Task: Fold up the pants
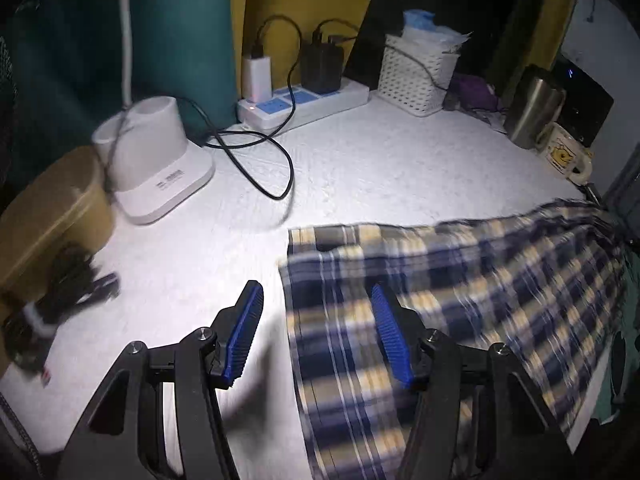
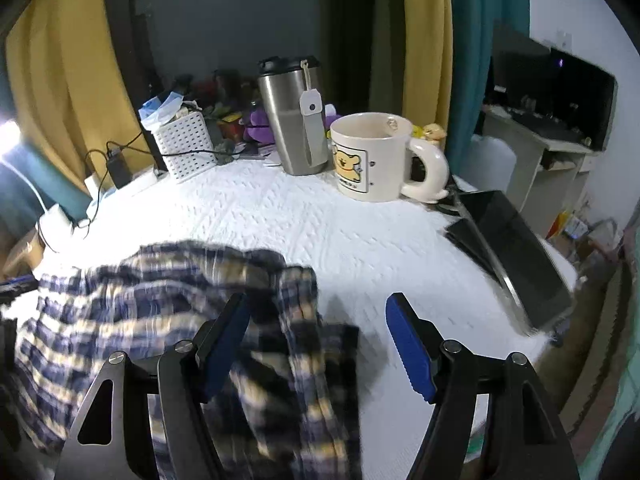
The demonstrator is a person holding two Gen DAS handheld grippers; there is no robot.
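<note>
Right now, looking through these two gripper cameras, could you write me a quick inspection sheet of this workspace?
Surface: white textured table cover.
Job's things: plaid pants, rumpled, motion-blurred.
Clutter: bear mug, steel tumbler, white basket, lamp base, dark tablet.
Grippers: left gripper open at the pants' edge; right gripper open, cloth between its fingers.
Cables: black cable loops from power strip.
Surroundings: yellow and teal curtains.
</note>
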